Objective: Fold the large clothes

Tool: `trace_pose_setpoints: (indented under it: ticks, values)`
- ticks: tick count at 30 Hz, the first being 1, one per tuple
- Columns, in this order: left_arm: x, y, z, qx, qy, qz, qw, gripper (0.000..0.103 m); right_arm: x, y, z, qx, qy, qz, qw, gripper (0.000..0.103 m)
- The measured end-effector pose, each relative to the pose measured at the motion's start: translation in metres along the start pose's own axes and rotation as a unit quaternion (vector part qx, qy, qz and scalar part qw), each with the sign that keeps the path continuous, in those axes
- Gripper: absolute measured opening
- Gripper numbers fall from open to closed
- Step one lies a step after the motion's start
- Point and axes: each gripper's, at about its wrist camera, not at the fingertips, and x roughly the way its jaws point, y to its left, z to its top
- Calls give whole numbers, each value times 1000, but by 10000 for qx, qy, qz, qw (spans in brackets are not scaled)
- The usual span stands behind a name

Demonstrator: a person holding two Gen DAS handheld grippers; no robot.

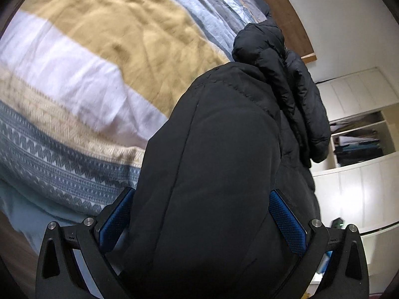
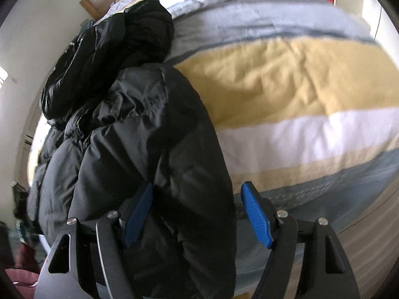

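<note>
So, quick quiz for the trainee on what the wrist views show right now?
1. True or false: the jacket lies on a plain white cover.
2. On the right tongs, which pad stands clear of the jacket in the right wrist view? A: the one on the left. B: the one on the right. C: neither.
3. What fills the gap between the left tongs?

Key:
1. False: the cover is striped in yellow, white and blue-grey.
2. B: the other pad is against the jacket.
3. The jacket.
</note>
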Motion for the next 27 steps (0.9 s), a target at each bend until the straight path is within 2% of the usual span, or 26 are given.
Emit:
trace_pose_setpoints:
  ticks: [1,3,5,13,16,18,20,23,27]
  values:
    - [-1,3,-1,-61,4,-66,10000,102,2,-3,-1,230,92,-93,9996,72]
    - [-2,10,-3,-245,-23,-191,9995,102,8,-11,-5,398,179,139,9989,78]
    - [-2,17,-4,-413,-28,-278,9988,102,13,-21,-8,630,259,403,9969,79]
    - [8,44,-18,-1237,120,-722,9896,102,37,-50,-37,1591,527,1622,9724,80]
    - [5,47,-21,-1502,89,-979,9838,102,42,-37,-40,1452,614,1901,9690,81]
    - [1,50,-24,-1683,80,-1299,9771,102,40,-26,-40,1298,630,2061,9678,82]
    - [-3,51,-26,-1707,48,-1425,9750,102,37,-14,-38,1110,622,2230,9665,82]
    - [-4,47,-31,-1667,35,-1503,9745,102,36,-4,-35,962,599,2279,9671,82]
    - [-11,36,-36,-1509,-18,-1535,9766,102,34,-1,-37,1060,442,2317,9660,82]
